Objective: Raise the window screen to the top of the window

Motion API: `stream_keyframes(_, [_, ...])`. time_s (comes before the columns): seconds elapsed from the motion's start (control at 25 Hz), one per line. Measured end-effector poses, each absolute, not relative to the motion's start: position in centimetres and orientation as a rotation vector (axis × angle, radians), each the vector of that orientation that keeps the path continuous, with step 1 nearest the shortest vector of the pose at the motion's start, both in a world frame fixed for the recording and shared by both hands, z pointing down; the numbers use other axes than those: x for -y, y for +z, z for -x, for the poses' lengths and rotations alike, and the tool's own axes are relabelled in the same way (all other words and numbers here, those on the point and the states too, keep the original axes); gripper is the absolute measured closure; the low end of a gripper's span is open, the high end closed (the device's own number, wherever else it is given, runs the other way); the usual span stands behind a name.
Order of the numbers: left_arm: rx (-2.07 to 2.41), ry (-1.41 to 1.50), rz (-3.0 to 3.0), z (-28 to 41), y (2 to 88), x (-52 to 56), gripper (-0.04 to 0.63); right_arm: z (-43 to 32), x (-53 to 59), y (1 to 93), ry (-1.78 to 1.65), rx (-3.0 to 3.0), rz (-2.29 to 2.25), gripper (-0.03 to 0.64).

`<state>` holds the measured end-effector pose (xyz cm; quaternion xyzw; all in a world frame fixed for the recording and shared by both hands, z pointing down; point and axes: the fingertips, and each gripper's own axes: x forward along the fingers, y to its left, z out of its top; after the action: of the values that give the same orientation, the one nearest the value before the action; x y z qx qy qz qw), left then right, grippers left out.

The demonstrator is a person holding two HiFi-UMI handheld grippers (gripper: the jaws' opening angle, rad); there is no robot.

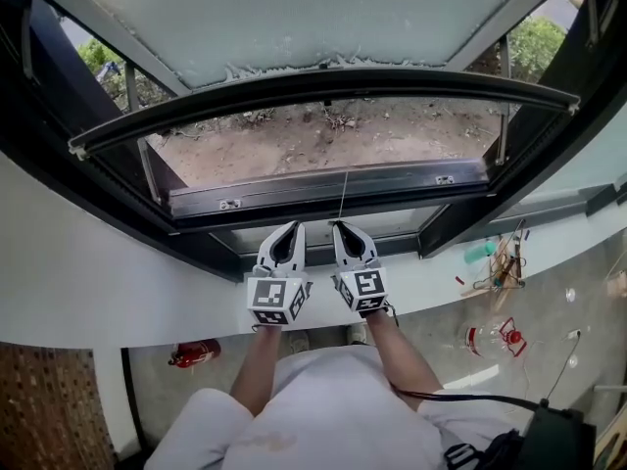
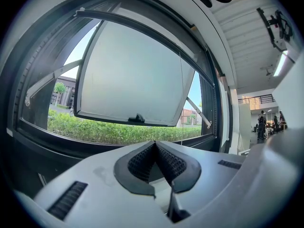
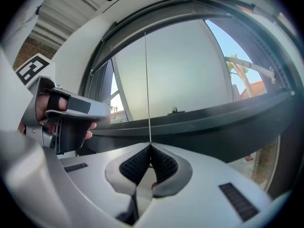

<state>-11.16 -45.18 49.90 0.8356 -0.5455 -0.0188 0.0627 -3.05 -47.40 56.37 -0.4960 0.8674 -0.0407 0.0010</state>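
A thin pull cord [image 3: 147, 89] hangs straight down in front of the window. My right gripper [image 3: 150, 145] is shut on its lower end. In the head view the cord [image 1: 343, 196] runs up from the right gripper [image 1: 340, 225] toward the dark window frame [image 1: 323, 192]. My left gripper [image 1: 292, 225] is level beside the right one, shut with nothing between its pads [image 2: 154, 144]. The frosted sash [image 2: 133, 75] is swung outward, with a small handle [image 2: 137, 119] on its lower edge. I cannot make out the screen itself.
A white curved ledge [image 1: 118, 292] runs under the window. Hedge and bare ground lie outside. On the floor below are a red extinguisher [image 1: 194, 352], scattered tools [image 1: 500, 267] and a black device with a cable [image 1: 558, 439]. The left gripper's body [image 3: 61, 118] shows at the left of the right gripper view.
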Motion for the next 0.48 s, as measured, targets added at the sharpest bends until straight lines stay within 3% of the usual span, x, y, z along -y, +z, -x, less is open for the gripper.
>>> stream_keyframes(0.48, [1.634, -0.074, -2.541, 10.6, 49.3, 45.2, 0.594, 3.2, 47.1, 52.6, -0.046, -2.673, 1.508, 0.614])
